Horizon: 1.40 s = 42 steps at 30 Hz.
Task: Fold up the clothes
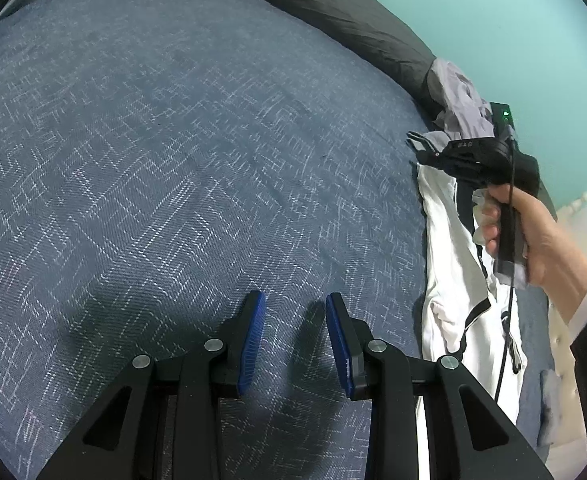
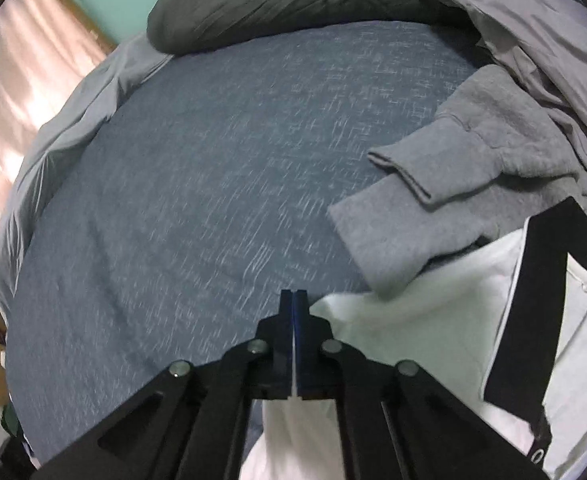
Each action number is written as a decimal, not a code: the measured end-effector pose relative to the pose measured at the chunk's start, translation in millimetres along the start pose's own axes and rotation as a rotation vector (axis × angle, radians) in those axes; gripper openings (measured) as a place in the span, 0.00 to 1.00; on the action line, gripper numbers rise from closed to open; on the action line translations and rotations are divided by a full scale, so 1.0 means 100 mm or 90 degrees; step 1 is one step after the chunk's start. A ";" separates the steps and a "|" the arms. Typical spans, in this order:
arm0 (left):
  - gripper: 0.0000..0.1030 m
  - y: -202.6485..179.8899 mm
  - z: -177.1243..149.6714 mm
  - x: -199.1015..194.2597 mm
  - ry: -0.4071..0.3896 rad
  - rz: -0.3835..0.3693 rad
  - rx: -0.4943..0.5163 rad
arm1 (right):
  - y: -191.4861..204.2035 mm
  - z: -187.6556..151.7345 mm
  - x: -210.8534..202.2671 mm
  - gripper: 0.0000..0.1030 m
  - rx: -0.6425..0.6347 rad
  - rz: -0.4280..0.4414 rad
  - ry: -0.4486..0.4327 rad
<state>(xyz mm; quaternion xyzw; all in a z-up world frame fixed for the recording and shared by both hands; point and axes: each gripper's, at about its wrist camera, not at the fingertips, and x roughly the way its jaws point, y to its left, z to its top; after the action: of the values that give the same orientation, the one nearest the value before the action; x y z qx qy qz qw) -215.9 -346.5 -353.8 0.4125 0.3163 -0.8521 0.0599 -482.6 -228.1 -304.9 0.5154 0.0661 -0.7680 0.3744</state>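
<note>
Sweatshirt [image 2: 453,184] behind jacket [image 2: 433,340], both on bed [image 2: 193,200]

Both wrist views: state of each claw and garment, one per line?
left claw: open, empty, above the bedspread
right claw: shut on white garment
white garment: unfolded, edge pinched
grey sweatshirt: crumpled, sleeve lying out, not held
dark pillow: lying at the bed's far end

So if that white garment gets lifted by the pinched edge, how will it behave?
Probably floppy: the white garment lies creased and folded on the bed. Likely light, being thin cloth. The right gripper is shut on one edge, so the rest should hang down.
</note>
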 end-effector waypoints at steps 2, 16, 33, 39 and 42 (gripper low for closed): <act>0.33 0.01 0.00 0.00 0.000 -0.001 -0.002 | -0.01 0.00 0.01 0.00 0.001 -0.009 -0.003; 0.35 -0.03 0.00 -0.01 0.000 0.002 -0.001 | 0.23 -0.16 -0.11 0.27 -0.127 -0.021 0.027; 0.35 -0.03 0.00 0.01 0.001 0.000 -0.003 | -0.13 -0.19 -0.11 0.01 -0.041 0.004 -0.015; 0.36 -0.04 -0.01 0.01 0.001 0.004 0.001 | -0.27 -0.19 0.00 0.01 0.014 0.018 0.003; 0.36 -0.04 0.00 0.02 0.002 0.002 0.000 | -0.24 -0.19 0.01 0.02 0.016 0.021 0.012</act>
<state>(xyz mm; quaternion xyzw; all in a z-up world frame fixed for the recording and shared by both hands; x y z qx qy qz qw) -218.2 -343.0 -353.5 0.4143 0.3157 -0.8514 0.0610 -484.3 -202.2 -321.2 0.5283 0.0514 -0.7577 0.3797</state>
